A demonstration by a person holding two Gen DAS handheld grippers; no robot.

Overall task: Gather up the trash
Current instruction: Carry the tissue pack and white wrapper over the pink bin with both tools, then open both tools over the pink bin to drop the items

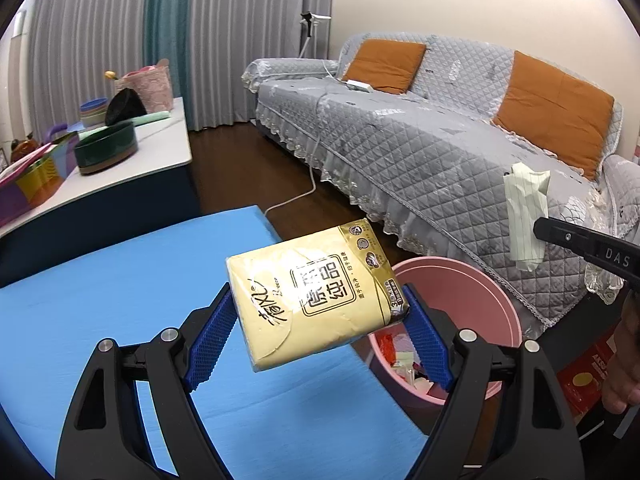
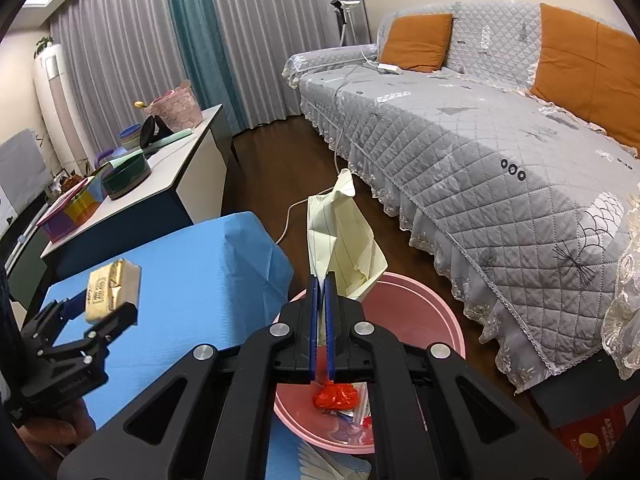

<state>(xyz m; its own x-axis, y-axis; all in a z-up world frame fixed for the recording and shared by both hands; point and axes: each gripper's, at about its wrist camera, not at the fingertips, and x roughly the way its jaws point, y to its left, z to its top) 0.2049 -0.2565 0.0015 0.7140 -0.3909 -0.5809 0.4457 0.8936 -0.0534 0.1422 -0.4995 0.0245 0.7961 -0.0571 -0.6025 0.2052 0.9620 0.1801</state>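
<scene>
My left gripper (image 1: 318, 304) is shut on a yellow tissue pack (image 1: 316, 296) and holds it above the right edge of the blue table (image 1: 120, 300), next to the pink trash bin (image 1: 472, 292). It also shows in the right wrist view (image 2: 104, 300) with the pack (image 2: 112, 288). My right gripper (image 2: 322, 280) is shut on a crumpled lined yellow paper (image 2: 344, 236) and holds it above the pink bin (image 2: 408, 312). The paper also shows in the left wrist view (image 1: 526, 216). The bin holds red wrapper scraps (image 2: 336, 396) and other trash.
A grey quilted sofa (image 2: 500, 152) with orange cushions runs along the right. A white side table (image 1: 160, 148) at the left carries a dark green bowl (image 1: 106, 152) and coloured items. A white cable (image 2: 292, 212) lies on the wood floor. A red box (image 1: 584, 376) sits beside the bin.
</scene>
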